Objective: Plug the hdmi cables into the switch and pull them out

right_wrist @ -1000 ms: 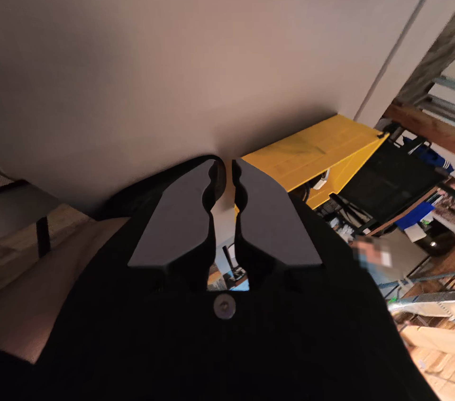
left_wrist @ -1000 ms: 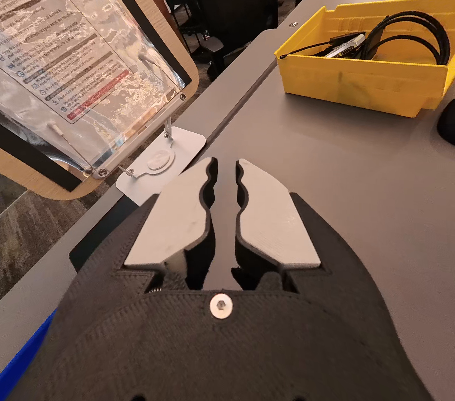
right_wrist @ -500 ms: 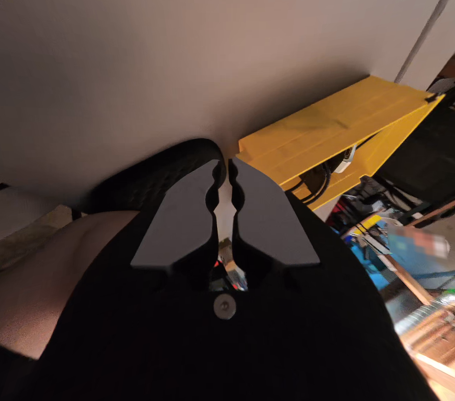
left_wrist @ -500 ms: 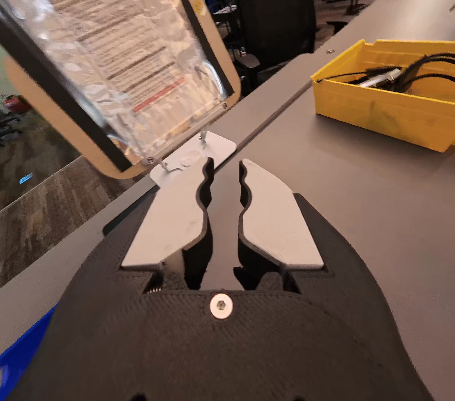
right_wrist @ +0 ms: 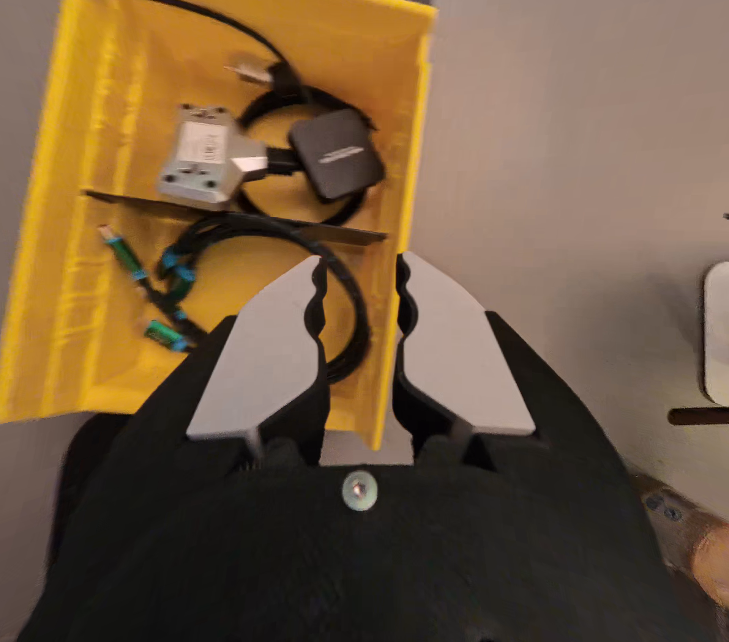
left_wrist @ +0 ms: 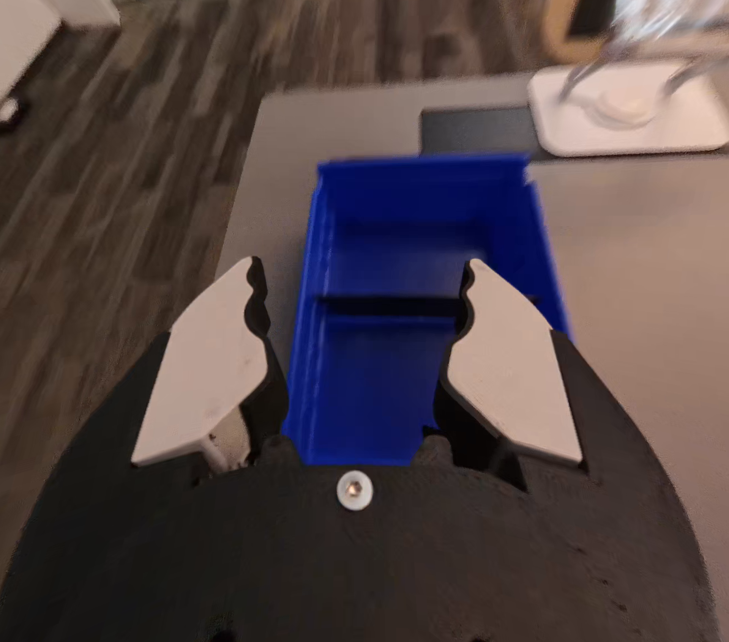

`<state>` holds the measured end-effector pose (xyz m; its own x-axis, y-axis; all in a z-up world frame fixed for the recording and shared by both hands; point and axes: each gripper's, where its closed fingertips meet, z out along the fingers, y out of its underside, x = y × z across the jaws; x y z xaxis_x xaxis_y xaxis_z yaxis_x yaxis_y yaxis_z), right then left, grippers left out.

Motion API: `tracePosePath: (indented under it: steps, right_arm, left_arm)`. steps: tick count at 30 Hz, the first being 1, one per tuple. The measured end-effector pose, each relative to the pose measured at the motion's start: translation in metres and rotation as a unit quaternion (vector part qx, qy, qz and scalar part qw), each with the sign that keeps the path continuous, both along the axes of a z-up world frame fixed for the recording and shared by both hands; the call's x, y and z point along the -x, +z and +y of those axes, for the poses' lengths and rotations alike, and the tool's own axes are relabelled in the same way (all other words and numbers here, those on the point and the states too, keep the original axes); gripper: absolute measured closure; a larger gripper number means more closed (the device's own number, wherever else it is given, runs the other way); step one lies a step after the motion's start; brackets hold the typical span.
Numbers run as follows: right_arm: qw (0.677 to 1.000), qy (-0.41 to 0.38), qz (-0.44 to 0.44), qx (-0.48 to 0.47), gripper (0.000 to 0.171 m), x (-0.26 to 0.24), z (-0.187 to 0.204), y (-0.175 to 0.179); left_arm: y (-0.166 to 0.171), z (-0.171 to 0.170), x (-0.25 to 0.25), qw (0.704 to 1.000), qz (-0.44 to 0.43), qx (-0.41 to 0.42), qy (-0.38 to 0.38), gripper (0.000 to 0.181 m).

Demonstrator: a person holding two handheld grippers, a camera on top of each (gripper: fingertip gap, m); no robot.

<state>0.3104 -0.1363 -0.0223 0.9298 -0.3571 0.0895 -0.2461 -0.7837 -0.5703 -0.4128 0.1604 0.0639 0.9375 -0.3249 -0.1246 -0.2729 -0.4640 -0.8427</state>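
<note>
Left wrist view: left tool (left_wrist: 361,278) spread wide, nothing held, hanging over blue plastic bin (left_wrist: 546,229) with black cross divider (left_wrist: 388,301); both visible compartments bare. Grey worktop (left_wrist: 631,268) beneath, white stand base (left_wrist: 619,118) at far right. Heavy motion blur.

Right wrist view: right tool (right_wrist: 359,270) partly open, nothing held, above near right corner of yellow plastic bin (right_wrist: 79,189). Far compartment: silver boxy switch (right_wrist: 201,158) with black cable plugged in beside black square adapter (right_wrist: 335,154). Near compartment: coiled black hdmi cables (right_wrist: 347,292) with green plug shells (right_wrist: 126,256).

Handling, judged: cables light, springy and prone to tangle, so best taken by rigid plug shell, not cord. Switch light, smooth metal, likely to slide; probably needs pinning across flat sides during insertion.
</note>
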Motion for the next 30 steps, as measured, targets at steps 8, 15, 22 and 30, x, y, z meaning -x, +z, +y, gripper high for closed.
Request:
tracePosePath:
  steps: [8, 15, 22, 30]
  right_arm:
    - [0.997, -0.021, 0.02, 0.071, 0.129, -0.01, -0.032, -0.043]
    - [0.983, -0.091, 0.149, 0.049, 0.146, -0.015, -0.037, -0.067]
    - [0.973, -0.088, 0.21, 0.035, 0.164, -0.005, -0.031, -0.072]
    - [0.979, -0.033, 0.19, 0.067, 0.165, 0.007, -0.029, -0.072]
  left_arm:
    - [-0.085, -0.006, 0.071, 0.973, -0.014, 0.224, 0.052, 0.075]
    - [-0.112, 0.002, 0.073, 0.963, 0.017, 0.265, 0.052, 0.084]
    - [-0.152, 0.004, 0.081, 0.936, 0.053, 0.341, 0.069, 0.116]
    - [-0.174, -0.012, 0.068, 0.912, 0.074, 0.404, 0.017, 0.176]
